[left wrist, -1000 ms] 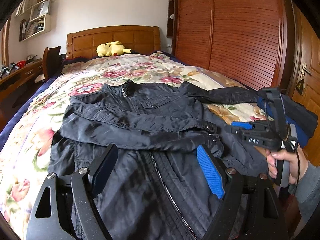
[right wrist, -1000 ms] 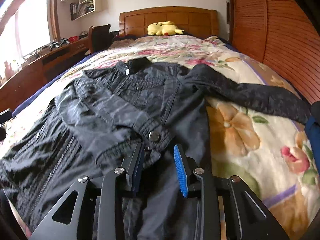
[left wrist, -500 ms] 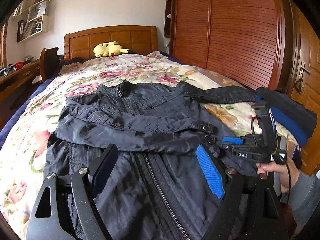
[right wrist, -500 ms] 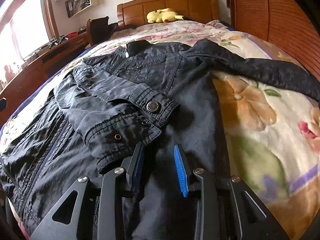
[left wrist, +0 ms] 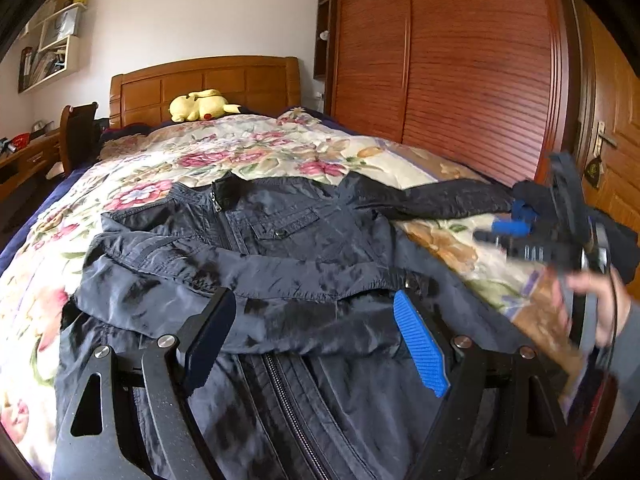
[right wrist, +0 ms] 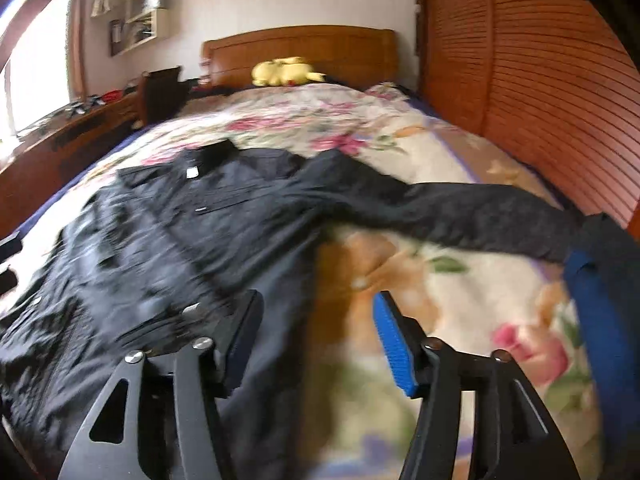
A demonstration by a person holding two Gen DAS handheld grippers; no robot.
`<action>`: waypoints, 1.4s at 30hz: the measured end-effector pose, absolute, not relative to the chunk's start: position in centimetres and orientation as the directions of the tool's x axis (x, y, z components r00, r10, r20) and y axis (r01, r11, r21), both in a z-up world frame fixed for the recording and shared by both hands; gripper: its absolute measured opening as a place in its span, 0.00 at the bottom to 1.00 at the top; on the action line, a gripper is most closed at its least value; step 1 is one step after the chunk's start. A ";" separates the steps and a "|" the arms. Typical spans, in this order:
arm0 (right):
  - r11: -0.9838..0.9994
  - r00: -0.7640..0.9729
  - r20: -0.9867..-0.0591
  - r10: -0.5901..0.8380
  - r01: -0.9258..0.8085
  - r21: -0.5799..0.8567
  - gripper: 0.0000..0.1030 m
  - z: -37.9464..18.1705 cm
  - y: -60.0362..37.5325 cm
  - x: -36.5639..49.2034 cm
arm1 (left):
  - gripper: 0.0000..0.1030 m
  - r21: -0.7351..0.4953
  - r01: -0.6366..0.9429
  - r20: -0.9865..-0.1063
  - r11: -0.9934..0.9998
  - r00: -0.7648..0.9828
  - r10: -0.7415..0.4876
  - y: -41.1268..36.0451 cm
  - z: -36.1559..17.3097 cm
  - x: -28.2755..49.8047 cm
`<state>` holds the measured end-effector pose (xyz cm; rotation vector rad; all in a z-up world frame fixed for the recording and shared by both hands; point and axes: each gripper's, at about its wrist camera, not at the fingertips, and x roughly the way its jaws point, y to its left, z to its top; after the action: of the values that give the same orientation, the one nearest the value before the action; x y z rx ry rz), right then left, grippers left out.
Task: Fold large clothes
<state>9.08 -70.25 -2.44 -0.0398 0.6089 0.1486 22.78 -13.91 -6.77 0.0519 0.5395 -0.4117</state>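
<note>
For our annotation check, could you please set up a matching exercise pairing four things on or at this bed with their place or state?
Things:
1. folded sleeve
2. outstretched sleeve
3. yellow plush toy
4. right gripper

Places or states:
A. at the headboard
B. laid across the jacket front
C. open, holding nothing
D. stretched over the floral quilt toward the wardrobe

Pairs: 1-B, 2-D, 3-A, 4-C

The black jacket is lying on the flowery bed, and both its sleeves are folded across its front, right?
Not quite. The black jacket is on the flowery bed, but only one sleeve is folded across its front. The other sleeve stretches out sideways, as the right wrist view shows.
</note>
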 end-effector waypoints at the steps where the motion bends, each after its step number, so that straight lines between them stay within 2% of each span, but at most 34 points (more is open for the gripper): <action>1: 0.991 0.807 -0.580 0.110 -0.134 0.002 0.61 -2.4 -71.0 10.0 | 0.80 -0.051 0.395 -0.514 0.917 0.777 -0.363 -14.0 -7.2 22.9; 19: 0.982 0.729 -0.680 -0.071 0.169 0.079 0.62 -5.7 -77.2 24.8 | 0.80 -0.060 0.453 -0.542 0.890 0.734 -0.410 -15.0 -10.7 22.3; 32: 0.939 0.696 -0.713 -0.090 0.298 0.172 0.62 -8.1 -80.1 28.9 | 0.80 -0.078 0.440 -0.559 0.894 0.723 -0.405 -14.9 -11.5 22.6; 42: 0.930 0.654 -0.747 -0.119 0.337 0.147 0.62 -7.7 -79.8 28.5 | 0.80 -0.083 0.439 -0.558 0.894 0.723 -0.407 -14.7 -11.6 22.6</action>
<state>28.46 -79.75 -7.74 0.2849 0.8194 -0.2627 22.62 -14.73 -11.58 0.0562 0.6020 -0.4674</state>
